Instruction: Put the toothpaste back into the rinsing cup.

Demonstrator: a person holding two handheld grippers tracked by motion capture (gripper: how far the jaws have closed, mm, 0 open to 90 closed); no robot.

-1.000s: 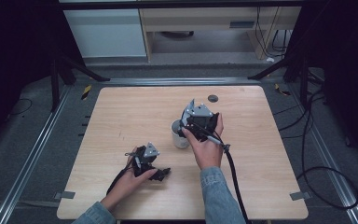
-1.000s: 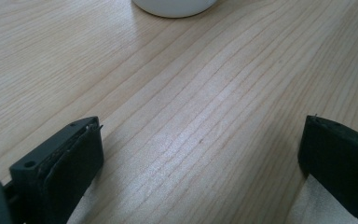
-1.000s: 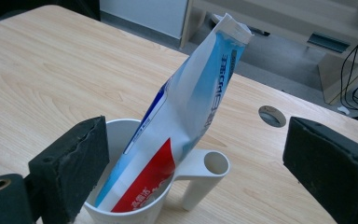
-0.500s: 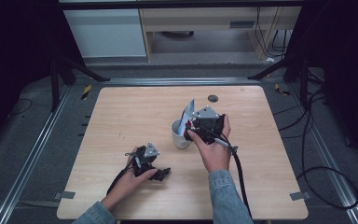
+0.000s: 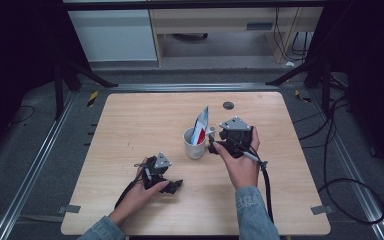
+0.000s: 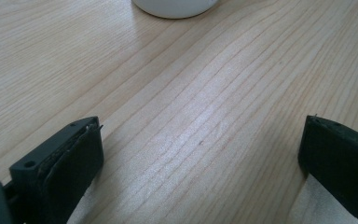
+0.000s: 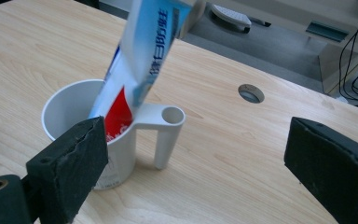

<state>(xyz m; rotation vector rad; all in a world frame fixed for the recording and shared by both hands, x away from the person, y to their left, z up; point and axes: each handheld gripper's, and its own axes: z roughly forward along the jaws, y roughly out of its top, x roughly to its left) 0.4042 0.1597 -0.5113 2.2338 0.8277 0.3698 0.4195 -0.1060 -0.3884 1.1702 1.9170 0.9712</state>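
Where the light wooden counter (image 5: 130,125) is widest, a white cup (image 5: 194,144) stands upright near its middle, and a toothpaste tube (image 5: 200,126) sits inside it. The tube (image 7: 140,60) is blue and white with a red patch low down; its lower end rests in the cup (image 7: 81,121) while the rest leans out over the rim, tilted toward the cup's handle (image 7: 164,130). That handle is a flat tab with a round hole and a leg that reaches down to the counter.

The right gripper (image 5: 214,141) hovers just beside the cup on the handle side, its jaws wide apart and holding nothing; in the right gripper view one jaw stands in front of the cup wall. The left gripper (image 5: 176,186) rests low on the counter, nearer the person and well apart from the cup, with jaws likewise spread over bare wood. A small round hole (image 5: 228,105) lies in the counter beyond the cup.
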